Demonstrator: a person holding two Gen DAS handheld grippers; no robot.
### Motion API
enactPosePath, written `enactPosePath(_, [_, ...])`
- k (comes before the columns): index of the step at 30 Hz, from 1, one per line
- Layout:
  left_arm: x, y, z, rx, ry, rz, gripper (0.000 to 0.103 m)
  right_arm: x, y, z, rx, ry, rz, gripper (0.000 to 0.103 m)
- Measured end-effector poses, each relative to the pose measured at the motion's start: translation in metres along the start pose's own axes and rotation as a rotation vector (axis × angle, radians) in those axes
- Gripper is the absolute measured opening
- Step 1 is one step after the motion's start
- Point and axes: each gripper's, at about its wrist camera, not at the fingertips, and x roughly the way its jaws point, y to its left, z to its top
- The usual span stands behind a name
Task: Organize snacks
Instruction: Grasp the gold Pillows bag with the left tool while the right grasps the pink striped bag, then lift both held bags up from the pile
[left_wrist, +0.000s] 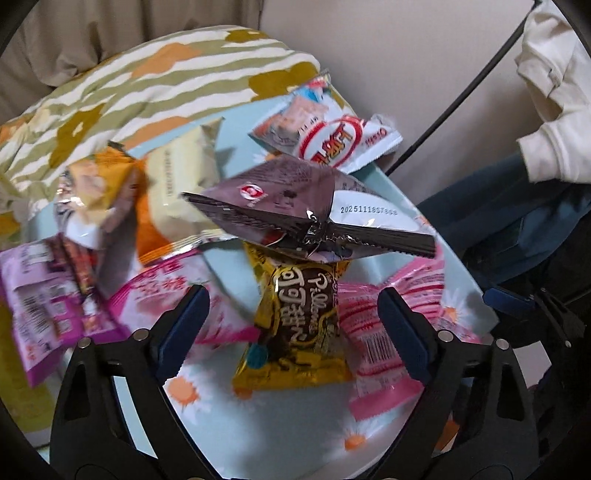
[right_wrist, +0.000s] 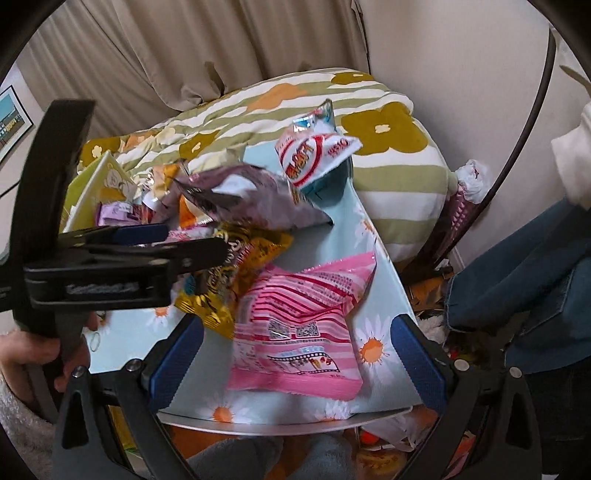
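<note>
Gold-and-brown snack packet (left_wrist: 295, 325) upright between spread left gripper (left_wrist: 295, 321) fingers, untouched, pink packet (right_wrist: 299, 325) between spread right gripper (right_wrist: 295, 354) fingers, crinkled foil

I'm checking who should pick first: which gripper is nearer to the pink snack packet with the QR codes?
Right. The right gripper straddles the pink snack packet, its open jaws on either side of it. The left gripper is open around the gold snack packet, beside the pink one.
</note>
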Motion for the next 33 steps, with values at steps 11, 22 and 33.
enactPosePath(11, [0.041,-0.017,0.000,0.095,0.055,0.003,0.066,0.026,-0.003,-0.004,0.016,0.008,-0.014,0.098])
enactPosePath(22, [0.044,-0.001,-0.005,0.113,0.106,0.028,0.053,0.038,0.008,-0.003,-0.041,0.033,0.018,0.093])
enactPosePath(33, [0.035,0.030,-0.015,0.083,0.094,0.050,0.052,0.057,0.014,-0.001,-0.085,0.047,0.037,0.086])
